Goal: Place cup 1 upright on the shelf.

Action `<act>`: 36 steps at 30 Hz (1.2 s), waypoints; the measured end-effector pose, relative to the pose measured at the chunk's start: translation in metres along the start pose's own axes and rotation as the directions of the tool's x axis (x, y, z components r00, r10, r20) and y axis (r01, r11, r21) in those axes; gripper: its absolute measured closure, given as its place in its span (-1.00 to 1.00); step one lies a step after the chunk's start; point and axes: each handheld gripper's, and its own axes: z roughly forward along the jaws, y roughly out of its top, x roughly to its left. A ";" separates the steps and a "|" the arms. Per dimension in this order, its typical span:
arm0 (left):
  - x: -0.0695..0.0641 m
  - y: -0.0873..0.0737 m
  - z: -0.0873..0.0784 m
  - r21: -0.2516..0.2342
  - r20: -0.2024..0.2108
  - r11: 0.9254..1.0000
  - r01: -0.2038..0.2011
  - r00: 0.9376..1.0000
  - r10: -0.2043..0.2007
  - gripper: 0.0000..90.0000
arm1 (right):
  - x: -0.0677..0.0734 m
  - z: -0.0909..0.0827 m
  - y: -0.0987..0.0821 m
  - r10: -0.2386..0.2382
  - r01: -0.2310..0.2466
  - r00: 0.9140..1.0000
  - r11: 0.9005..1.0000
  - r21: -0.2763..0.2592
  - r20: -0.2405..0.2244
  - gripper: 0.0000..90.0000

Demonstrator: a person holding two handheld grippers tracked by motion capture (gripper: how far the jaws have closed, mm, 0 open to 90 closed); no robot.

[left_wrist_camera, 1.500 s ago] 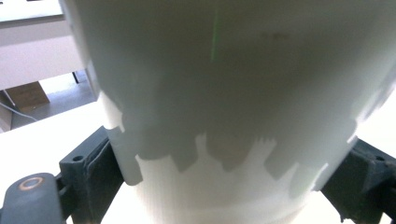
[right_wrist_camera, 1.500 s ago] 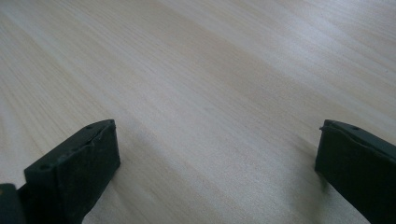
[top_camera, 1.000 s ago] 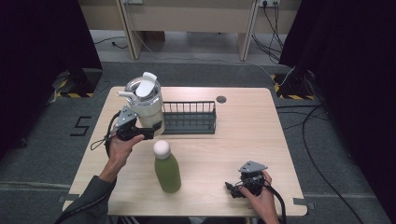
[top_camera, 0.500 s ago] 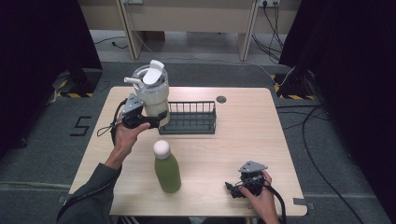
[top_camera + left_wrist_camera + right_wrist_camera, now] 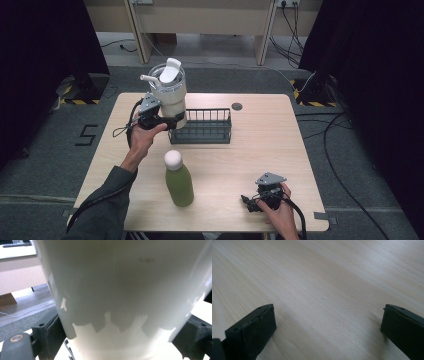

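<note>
Wooden bench [image 5: 280,150], left hand-held gripper [image 5: 167,121] clamped round white tumbler [image 5: 169,95] above rack's [image 5: 202,126] left end, right hand-held gripper [image 5: 248,203] resting, jaws spread.

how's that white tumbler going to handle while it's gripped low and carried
The white tumbler is tall and widens upward, and the left gripper clamps it near its narrow base, so it may lean or pivot. Its wall looks smooth and glossy, so probably slippery. The lid and straw on top suggest it could hold liquid, adding weight.
</note>
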 end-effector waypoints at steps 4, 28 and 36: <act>0.001 0.000 0.009 0.001 -0.003 1.000 -0.005 1.000 0.005 -0.76 | 0.000 0.000 0.000 0.000 0.000 1.000 1.000 0.000 0.000 -0.99; 0.007 -0.011 0.042 0.000 -0.006 0.999 0.034 0.999 -0.034 -0.76 | 0.000 0.000 0.000 -0.001 0.001 1.000 1.000 0.000 -0.001 -0.99; 0.009 -0.018 0.047 0.014 -0.017 0.999 0.037 0.999 -0.037 -0.76 | 0.000 0.000 0.000 -0.002 0.002 1.000 1.000 0.000 -0.001 -0.99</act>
